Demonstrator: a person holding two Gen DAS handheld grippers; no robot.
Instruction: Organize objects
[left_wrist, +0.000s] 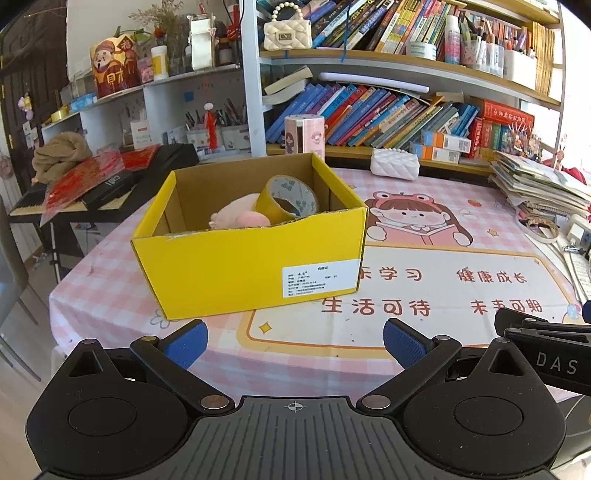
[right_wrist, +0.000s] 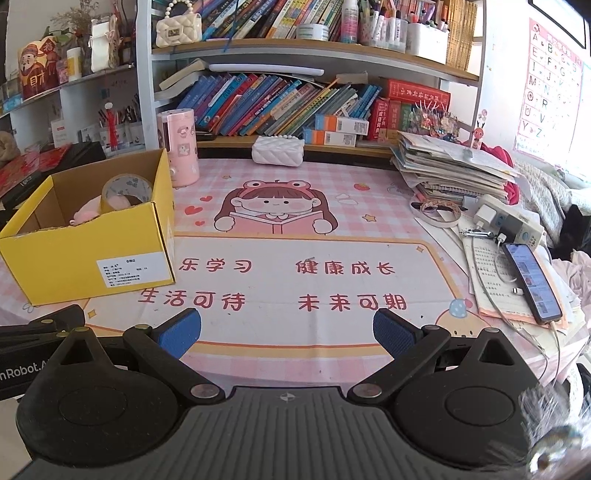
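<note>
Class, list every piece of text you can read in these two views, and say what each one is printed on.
"学习", "健康成长", "生活可待", "未来可期": desk mat.
"DAS": right gripper.
"nRobot.A": left gripper.
Alphabet letters: wall chart.
White label on yellow box: unreadable.
Book spines: blurred.

One yellow box (left_wrist: 236, 266), one tape roll (left_wrist: 290, 197), one pink plush toy (left_wrist: 240, 218), one phone (right_wrist: 530, 282), two white quilted purses (left_wrist: 394, 163)

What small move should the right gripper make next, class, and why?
Probably reach forward and right toward the loose tape ring by the paper stack. The right gripper is open and empty, and the yellow box already holds a tape roll and pink plush.
</note>
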